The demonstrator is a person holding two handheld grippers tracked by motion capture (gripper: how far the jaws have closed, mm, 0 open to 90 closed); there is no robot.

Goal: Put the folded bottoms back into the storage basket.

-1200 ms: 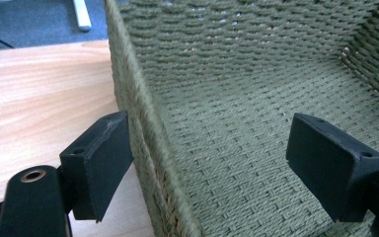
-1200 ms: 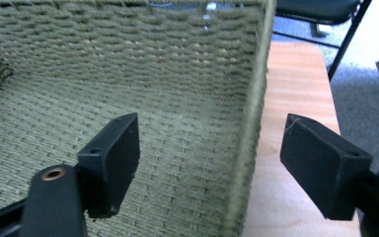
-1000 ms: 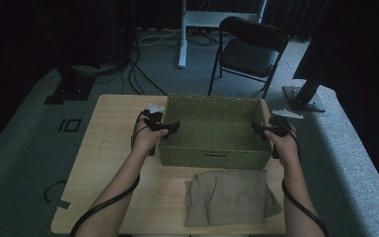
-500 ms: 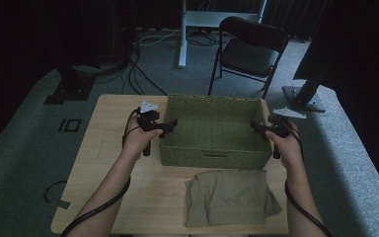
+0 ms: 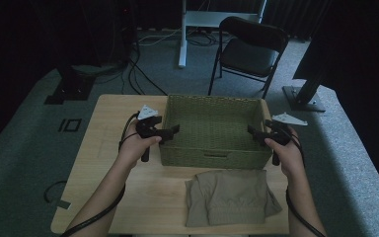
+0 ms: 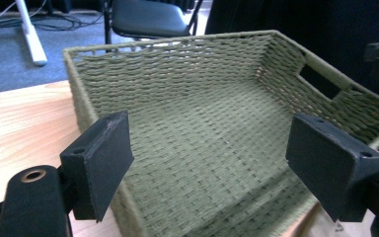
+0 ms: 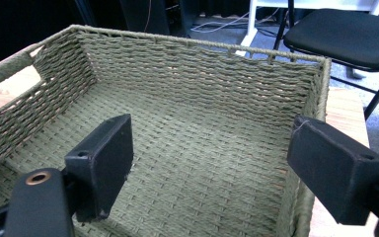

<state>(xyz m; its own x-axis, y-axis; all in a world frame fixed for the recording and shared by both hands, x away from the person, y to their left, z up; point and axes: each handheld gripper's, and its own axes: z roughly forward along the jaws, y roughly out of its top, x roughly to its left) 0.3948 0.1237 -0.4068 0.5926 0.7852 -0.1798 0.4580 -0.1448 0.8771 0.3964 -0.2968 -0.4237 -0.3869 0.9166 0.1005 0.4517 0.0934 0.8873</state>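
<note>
Flanking a woven rectangular green basket (image 5: 212, 129), both claws gape.

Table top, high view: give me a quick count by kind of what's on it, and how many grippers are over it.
Woven green basket: 1
Folded tan cloth: 1
Grippers: 2, the left gripper and the right gripper, each at one end of the basket, jaws open
Total: 4
</note>
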